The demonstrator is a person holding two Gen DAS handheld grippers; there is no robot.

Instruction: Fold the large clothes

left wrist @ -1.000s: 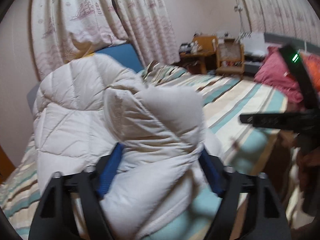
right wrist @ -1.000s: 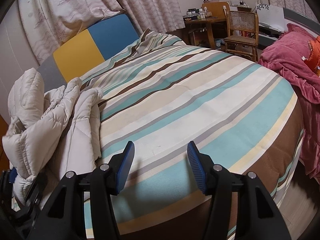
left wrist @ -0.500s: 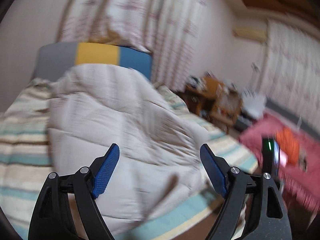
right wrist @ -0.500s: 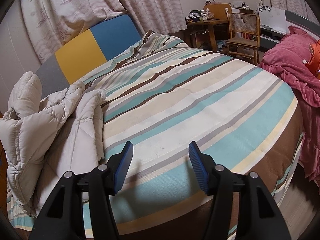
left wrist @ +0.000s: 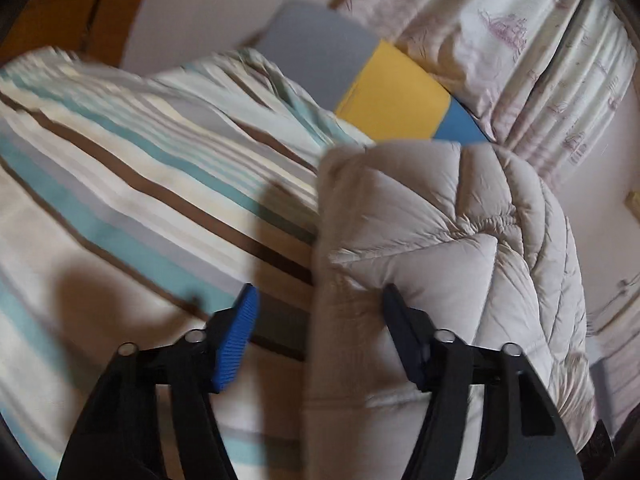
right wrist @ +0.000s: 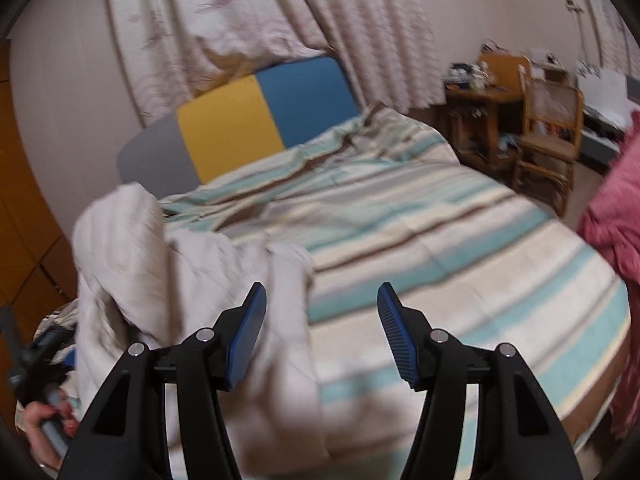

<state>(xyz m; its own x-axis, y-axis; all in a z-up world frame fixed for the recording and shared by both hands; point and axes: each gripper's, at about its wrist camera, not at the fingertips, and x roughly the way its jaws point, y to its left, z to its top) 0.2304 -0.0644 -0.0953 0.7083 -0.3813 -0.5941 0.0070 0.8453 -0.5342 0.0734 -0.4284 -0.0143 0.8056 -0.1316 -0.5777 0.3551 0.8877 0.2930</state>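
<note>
My left tongs (left wrist: 320, 336) are closing, with an edge of the quilted cream jacket (left wrist: 452, 248) between the two pads: the right-hand pad is pressed into the padding, while the blue left-hand pad (left wrist: 236, 344) stands clear of the cloth over the striped bedspread (left wrist: 120, 184), so the jacket is not yet pinched. From my left camera the jacket runs as a long puffy roll from the tongs up toward the headboard (left wrist: 384, 92), its long axis pointing at the yellow and blue panels, and its far end lies just below them. From my right camera the same jacket (right wrist: 168, 280) lies bunched on the near left part of the bed, well short of the headboard (right wrist: 256, 120) and on its grey-panel side, with one rumpled end humped up toward the headboard; the picture is blurred, so I cannot tell collar from hem. My right tongs (right wrist: 322, 336) stand open with nothing between them, hanging over the jacket's right edge where it meets the bedspread (right wrist: 460, 240). My left hand (right wrist: 46, 426) shows at the lower left corner of that view, gripping its handle beside the jacket.
</note>
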